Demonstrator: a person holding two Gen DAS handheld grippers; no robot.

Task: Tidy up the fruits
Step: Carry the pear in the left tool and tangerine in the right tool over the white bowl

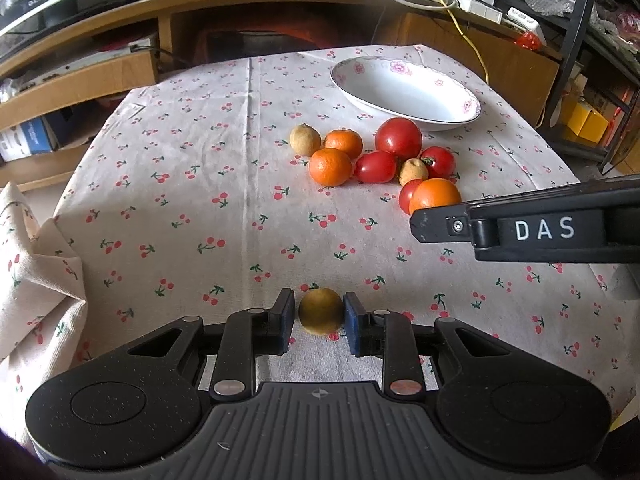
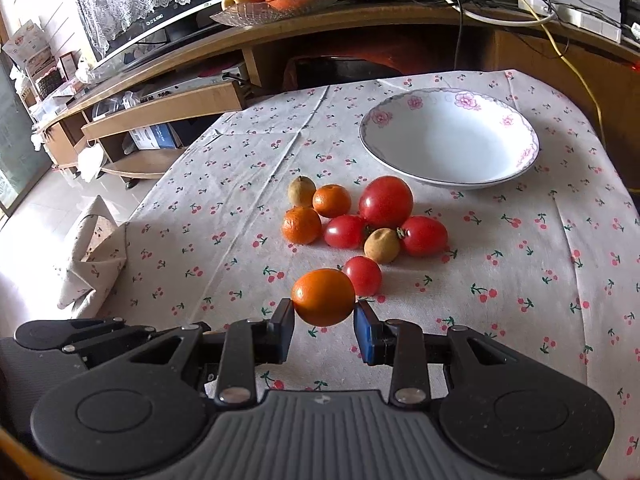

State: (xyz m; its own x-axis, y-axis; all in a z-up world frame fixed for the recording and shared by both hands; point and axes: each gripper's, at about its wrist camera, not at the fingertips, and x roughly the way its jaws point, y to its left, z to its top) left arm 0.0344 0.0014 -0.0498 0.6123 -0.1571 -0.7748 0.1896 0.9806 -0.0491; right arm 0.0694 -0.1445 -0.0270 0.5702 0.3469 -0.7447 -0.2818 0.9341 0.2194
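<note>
So the white porcelain bowl with pink flowers on its rim [image 2: 450, 168] sits at the far side of the desk with its cherry-print tablecloth [image 2: 520, 280], and there's nothing in it yet. All the fruit is loose on the cloth just in front of it: a big red tomato [image 2: 386, 201], three smaller red tomatoes, two small oranges and two tan-brown round fruits bunched together. The right tongs [image 2: 324, 322] are partly closed, blue pads pressing both sides of a shiny orange mandarin [image 2: 323, 297] at the near edge of the pile. The left tongs [image 1: 319, 322] are closed around a small yellowish-brown round fruit [image 1: 320, 311], well apart from the pile. Back on the wooden shelf, a glass dish [image 2: 276, 10] holds oranges.
</note>
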